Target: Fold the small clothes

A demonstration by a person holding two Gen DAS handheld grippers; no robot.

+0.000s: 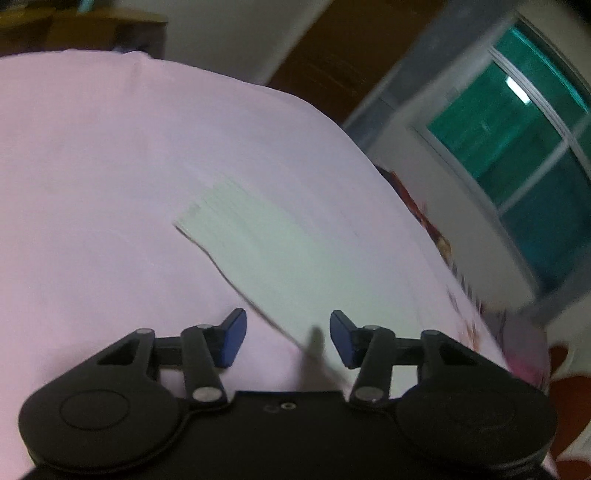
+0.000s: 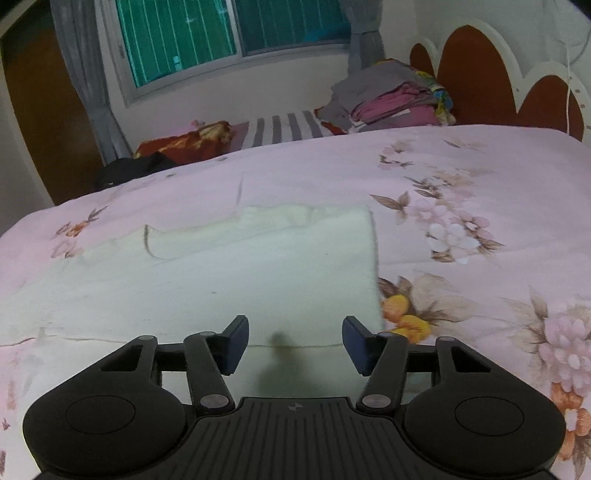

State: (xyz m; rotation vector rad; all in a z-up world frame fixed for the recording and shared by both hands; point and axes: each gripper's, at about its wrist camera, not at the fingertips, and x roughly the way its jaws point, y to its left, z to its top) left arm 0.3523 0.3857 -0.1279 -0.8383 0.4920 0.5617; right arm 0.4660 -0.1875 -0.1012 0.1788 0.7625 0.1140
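Note:
A small white garment (image 2: 236,280) lies flat on a pink floral bedspread (image 2: 461,192), its right edge straight and its far edge rumpled. My right gripper (image 2: 293,345) is open and empty just above the garment's near edge. In the left wrist view the same white garment (image 1: 266,254) shows as a blurred pale patch on the pink bedspread (image 1: 92,177). My left gripper (image 1: 288,338) is open and empty, with the garment's edge running between its blue pads (image 1: 234,338).
A pile of folded clothes (image 2: 391,99) lies at the far side by the red scalloped headboard (image 2: 480,74). A striped cloth (image 2: 280,129), a red cloth (image 2: 184,144) and a dark item (image 2: 129,168) lie beyond the bedspread. A window (image 2: 229,33) is behind.

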